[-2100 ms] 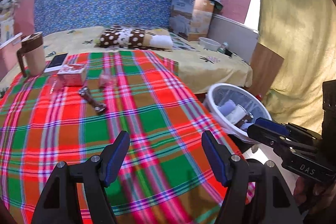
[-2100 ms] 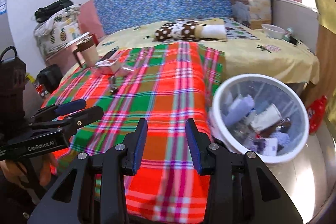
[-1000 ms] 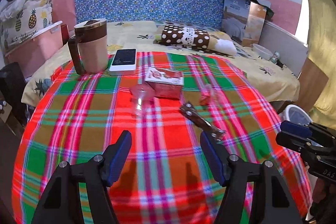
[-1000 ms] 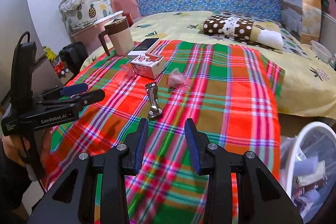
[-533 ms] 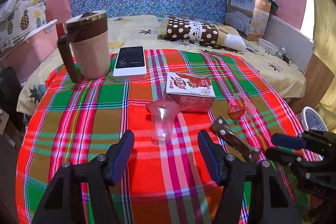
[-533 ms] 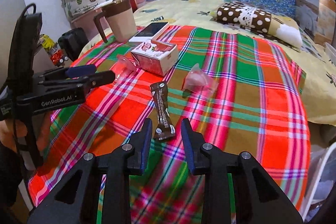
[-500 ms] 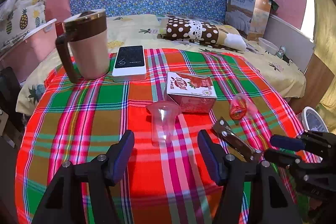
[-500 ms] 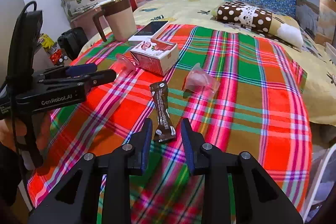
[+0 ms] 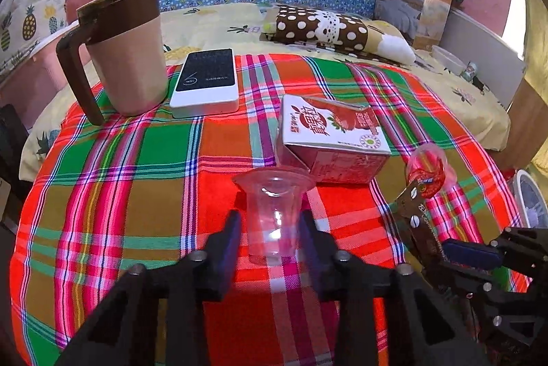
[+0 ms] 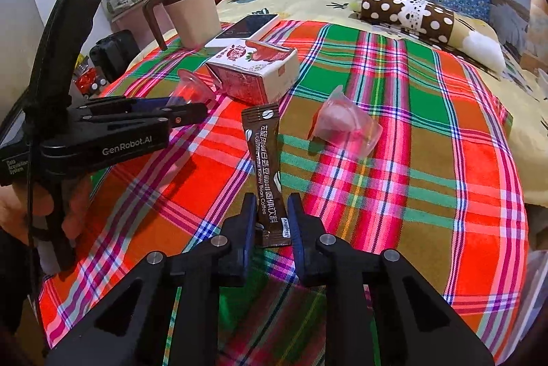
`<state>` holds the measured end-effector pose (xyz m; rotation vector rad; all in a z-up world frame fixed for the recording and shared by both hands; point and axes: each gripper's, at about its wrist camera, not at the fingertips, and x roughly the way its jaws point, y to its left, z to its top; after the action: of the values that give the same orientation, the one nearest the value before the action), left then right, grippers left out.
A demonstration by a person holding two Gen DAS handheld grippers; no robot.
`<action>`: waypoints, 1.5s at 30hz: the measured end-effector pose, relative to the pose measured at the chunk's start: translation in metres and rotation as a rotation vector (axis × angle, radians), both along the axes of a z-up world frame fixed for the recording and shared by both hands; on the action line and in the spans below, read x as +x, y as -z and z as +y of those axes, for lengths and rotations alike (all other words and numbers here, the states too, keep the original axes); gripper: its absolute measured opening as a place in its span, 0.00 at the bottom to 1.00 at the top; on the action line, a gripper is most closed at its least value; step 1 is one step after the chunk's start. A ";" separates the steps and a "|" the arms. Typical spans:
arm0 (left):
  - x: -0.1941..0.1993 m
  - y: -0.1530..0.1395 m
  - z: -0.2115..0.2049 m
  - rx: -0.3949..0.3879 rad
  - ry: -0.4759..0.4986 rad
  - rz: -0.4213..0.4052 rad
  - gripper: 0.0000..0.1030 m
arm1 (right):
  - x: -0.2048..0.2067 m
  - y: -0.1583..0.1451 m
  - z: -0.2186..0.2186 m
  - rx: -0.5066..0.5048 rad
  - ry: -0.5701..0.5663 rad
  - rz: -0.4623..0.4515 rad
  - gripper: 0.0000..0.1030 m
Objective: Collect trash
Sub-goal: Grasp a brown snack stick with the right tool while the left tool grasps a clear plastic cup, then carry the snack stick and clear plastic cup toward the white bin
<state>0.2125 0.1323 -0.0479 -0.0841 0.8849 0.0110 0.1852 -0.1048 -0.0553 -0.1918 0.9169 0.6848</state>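
I am straddling the cup (image 9: 274, 211) with my left tongs (image 9: 270, 229) and the sachet (image 10: 265, 174) with my right tongs (image 10: 272, 222), both open, lining up grabs.

Left claw (image 9: 270, 230) and right claw (image 10: 272, 222) part-closed, low.

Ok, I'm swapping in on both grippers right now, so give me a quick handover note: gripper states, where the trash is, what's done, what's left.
Left gripper: fingers on either side of the clear plastic cup lying on the plaid cloth, not visibly clamped.
Right gripper: fingers on either side of the near end of the brown coffee sachet, which lies flat on the cloth.
Also on the cloth: red drink carton, small jelly cup.
Mug and phone look like keepers.
Bin sits off the table's right edge.
Nothing lifted yet; all four pieces remain.
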 end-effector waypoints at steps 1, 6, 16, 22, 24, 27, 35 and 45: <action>-0.001 -0.001 0.000 -0.001 -0.002 0.000 0.27 | 0.001 0.000 0.000 0.003 0.001 0.000 0.20; -0.015 -0.007 -0.001 -0.011 -0.026 -0.013 0.27 | -0.006 -0.005 -0.007 0.018 0.008 -0.012 0.19; -0.062 -0.035 -0.024 -0.019 -0.057 -0.057 0.27 | -0.027 -0.018 -0.035 0.051 0.048 -0.033 0.19; -0.094 -0.051 -0.055 -0.023 -0.027 -0.089 0.27 | -0.043 -0.026 -0.055 0.067 0.077 -0.056 0.19; -0.102 -0.054 -0.065 -0.019 -0.014 -0.098 0.27 | -0.048 -0.029 -0.063 0.071 0.091 -0.063 0.19; -0.116 -0.059 -0.081 -0.031 0.008 -0.109 0.27 | -0.054 -0.031 -0.074 0.074 0.110 -0.073 0.19; -0.143 -0.064 -0.117 -0.037 0.063 -0.129 0.27 | -0.066 -0.036 -0.102 0.084 0.176 -0.096 0.19; -0.152 -0.067 -0.153 -0.068 0.131 -0.132 0.27 | -0.070 -0.038 -0.133 0.096 0.254 -0.115 0.19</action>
<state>0.0607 -0.0206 0.0187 -0.0893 0.7573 -0.1457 0.1149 -0.2377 -0.0172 -0.0279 0.7797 0.4753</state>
